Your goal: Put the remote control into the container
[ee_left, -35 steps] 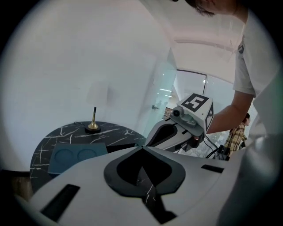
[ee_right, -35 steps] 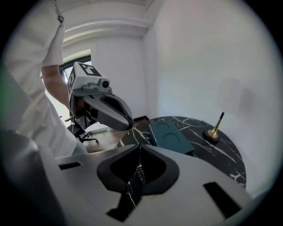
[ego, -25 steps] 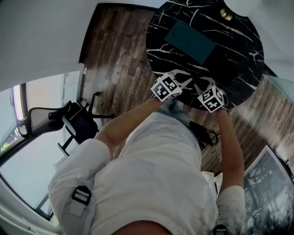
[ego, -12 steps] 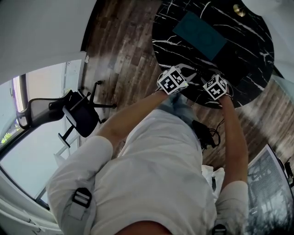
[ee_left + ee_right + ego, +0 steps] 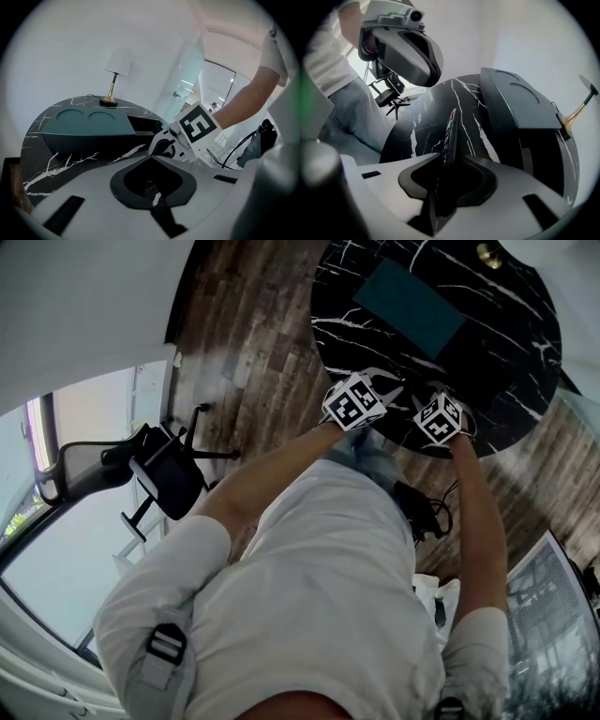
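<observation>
The right gripper [image 5: 449,161] has just been closing its jaws, and they're now pinching the remote control [image 5: 451,126]. It's standing on edge between them, over the black marble table [image 5: 422,126]. It's sitting just short of the teal container [image 5: 513,101], not inside. The left gripper [image 5: 151,159] is hovering alongside, jaws together, carrying nothing. A lamp [image 5: 116,70] is standing behind the container.

LIGHT soft daylight, brightest at window [image 5: 218,86] beyond left tongs [image 5: 151,158] | TABLE [image 5: 70,161] faint sheen | EDGES fisheye bend, black vignette | FOCUS tongs' near bodies soft
</observation>
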`<state>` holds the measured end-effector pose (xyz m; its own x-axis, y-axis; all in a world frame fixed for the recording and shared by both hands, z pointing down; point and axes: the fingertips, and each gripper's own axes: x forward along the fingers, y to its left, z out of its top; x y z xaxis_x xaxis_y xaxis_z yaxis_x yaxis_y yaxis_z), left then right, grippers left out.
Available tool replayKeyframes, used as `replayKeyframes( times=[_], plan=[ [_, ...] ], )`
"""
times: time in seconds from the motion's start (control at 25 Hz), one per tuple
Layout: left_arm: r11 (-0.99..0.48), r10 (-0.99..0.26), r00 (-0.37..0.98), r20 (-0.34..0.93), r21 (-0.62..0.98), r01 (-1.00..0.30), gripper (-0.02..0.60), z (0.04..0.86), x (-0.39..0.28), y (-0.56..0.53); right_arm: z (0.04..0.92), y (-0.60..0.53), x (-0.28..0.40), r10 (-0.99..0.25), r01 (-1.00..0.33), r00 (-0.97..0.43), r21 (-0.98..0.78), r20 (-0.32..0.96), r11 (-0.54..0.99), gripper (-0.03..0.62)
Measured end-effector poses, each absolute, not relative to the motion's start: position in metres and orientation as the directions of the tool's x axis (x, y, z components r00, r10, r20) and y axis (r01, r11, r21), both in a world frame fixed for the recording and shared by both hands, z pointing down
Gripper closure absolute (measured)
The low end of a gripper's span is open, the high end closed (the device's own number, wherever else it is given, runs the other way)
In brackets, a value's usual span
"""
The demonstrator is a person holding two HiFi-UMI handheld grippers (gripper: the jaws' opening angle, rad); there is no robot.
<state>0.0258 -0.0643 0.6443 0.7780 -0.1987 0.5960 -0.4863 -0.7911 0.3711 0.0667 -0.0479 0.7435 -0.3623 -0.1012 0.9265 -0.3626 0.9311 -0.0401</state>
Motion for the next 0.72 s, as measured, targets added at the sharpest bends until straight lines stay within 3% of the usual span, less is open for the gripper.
replayKeyframes(
  times=[0.72],
  plan=[
    [-0.792, -0.291, 0.851, 0.437, 0.39, -0.471, 0.58, 0.543, 0.024, -0.052, 0.601, -0.024, 0.066, -0.386, -0.611, -0.493, 0.006, 0.78, 0.792, 0.497]
  ],
)
